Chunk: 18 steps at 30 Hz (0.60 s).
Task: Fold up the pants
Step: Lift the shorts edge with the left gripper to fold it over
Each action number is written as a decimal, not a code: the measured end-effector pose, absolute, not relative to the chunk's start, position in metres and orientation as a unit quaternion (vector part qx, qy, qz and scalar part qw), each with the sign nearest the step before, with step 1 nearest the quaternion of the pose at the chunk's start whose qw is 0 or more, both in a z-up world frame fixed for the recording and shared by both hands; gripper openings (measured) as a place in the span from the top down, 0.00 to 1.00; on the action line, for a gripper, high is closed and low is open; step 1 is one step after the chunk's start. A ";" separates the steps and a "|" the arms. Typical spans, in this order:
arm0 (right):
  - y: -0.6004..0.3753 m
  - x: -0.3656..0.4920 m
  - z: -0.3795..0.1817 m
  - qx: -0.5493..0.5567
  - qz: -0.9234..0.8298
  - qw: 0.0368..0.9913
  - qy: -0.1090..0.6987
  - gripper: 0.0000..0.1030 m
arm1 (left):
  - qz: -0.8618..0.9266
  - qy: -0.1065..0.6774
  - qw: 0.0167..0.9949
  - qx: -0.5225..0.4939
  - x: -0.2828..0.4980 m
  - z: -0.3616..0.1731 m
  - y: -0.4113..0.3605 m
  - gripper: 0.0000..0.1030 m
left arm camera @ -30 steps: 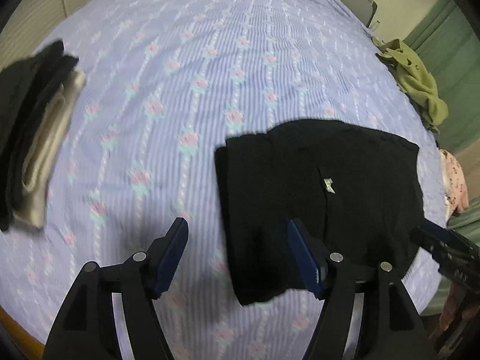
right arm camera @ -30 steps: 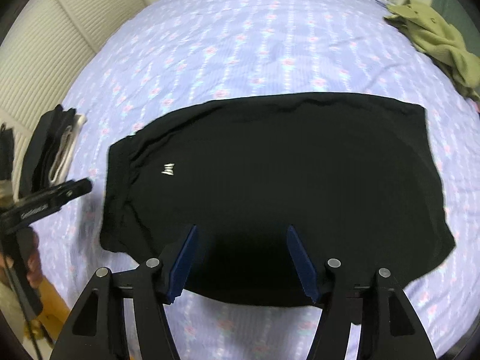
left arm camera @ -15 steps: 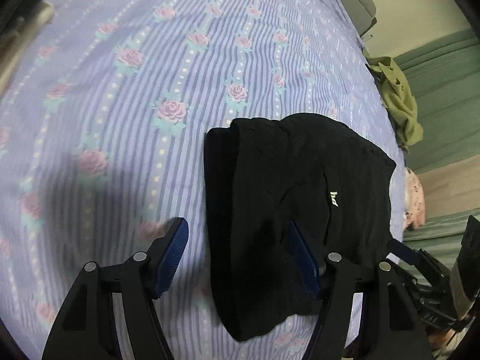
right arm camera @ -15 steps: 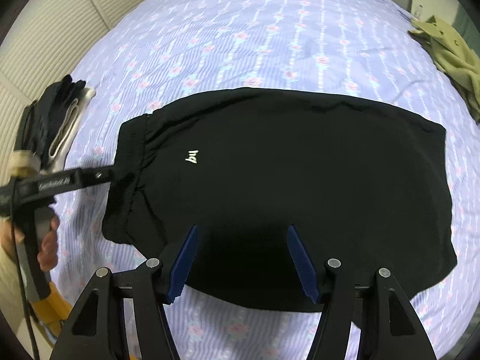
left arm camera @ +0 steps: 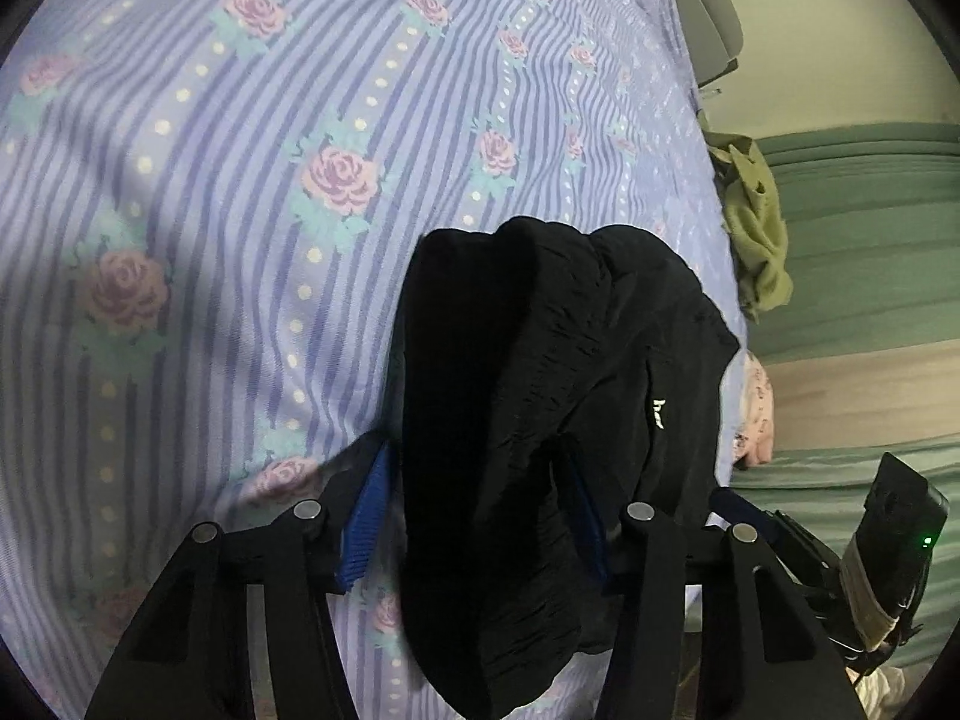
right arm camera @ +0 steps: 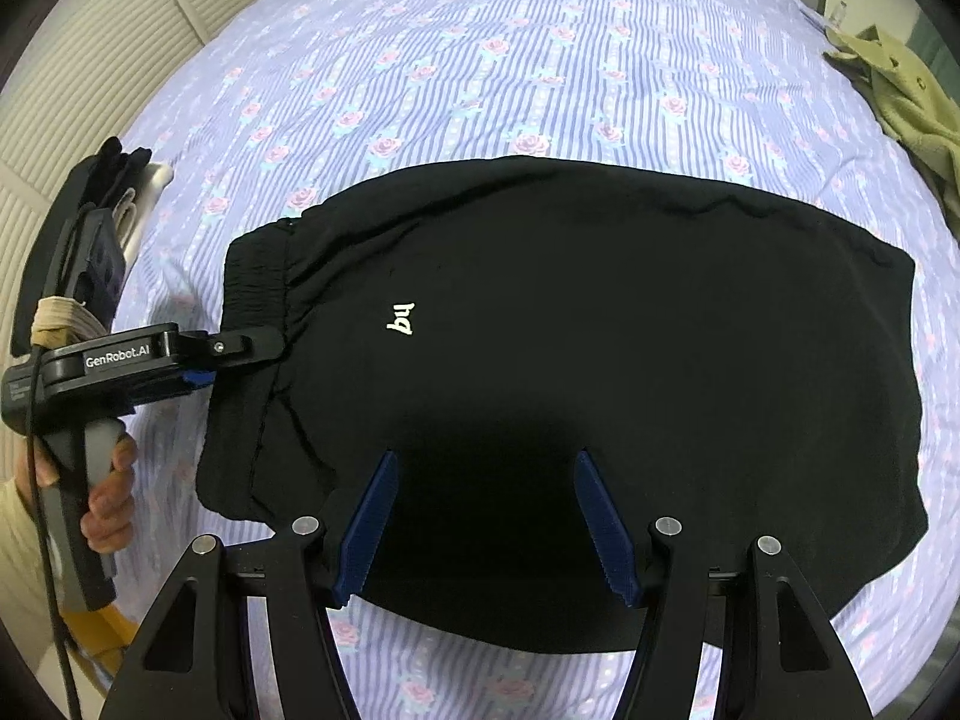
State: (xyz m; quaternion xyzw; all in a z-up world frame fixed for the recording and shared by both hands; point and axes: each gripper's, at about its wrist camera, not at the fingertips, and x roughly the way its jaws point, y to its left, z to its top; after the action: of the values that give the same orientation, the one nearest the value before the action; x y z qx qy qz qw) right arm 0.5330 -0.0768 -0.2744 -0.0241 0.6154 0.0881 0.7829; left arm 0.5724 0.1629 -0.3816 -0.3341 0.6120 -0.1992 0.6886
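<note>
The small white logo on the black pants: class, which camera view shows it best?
The right wrist view. There the logo sits in full on the flat pants, clear and unobstructed. The left wrist view shows it small, edge-on and partly hidden in bunched fabric.

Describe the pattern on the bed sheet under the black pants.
Lavender-blue stripes with rows of pink roses and pale dots on the bed sheet; clearest in the left wrist view.

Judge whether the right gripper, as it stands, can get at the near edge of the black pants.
Probably yes: the right gripper hangs open above the black pants with nothing between.
</note>
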 end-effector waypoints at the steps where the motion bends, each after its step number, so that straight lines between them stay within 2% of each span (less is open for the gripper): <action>1: -0.076 0.533 -0.274 -0.027 0.089 0.783 0.615 0.39 | -0.202 0.612 0.685 -0.339 0.571 -0.383 0.166 0.52; 5: -0.069 0.533 -0.271 -0.039 0.093 0.783 0.613 0.39 | -0.225 0.610 0.667 -0.364 0.568 -0.381 0.175 0.67; 7: -0.064 0.535 -0.267 -0.039 0.100 0.785 0.610 0.39 | -0.243 0.600 0.665 -0.373 0.565 -0.371 0.179 0.67; 9: -0.062 0.535 -0.264 -0.042 0.103 0.789 0.605 0.39 | -0.261 0.591 0.665 -0.375 0.561 -0.365 0.185 0.72; 14: -0.056 0.538 -0.259 -0.048 0.110 0.793 0.597 0.39 | -0.250 0.606 0.645 -0.393 0.561 -0.385 0.184 0.72; 18: -0.056 0.537 -0.259 -0.051 0.106 0.794 0.597 0.39 | -0.241 0.616 0.631 -0.406 0.564 -0.400 0.174 0.65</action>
State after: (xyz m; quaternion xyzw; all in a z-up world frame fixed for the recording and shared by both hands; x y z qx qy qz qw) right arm 0.5373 -0.0556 -0.2587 -0.0511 0.5965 0.1065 0.7939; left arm 0.5644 0.1741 -0.4001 -0.4056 0.6160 -0.2408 0.6309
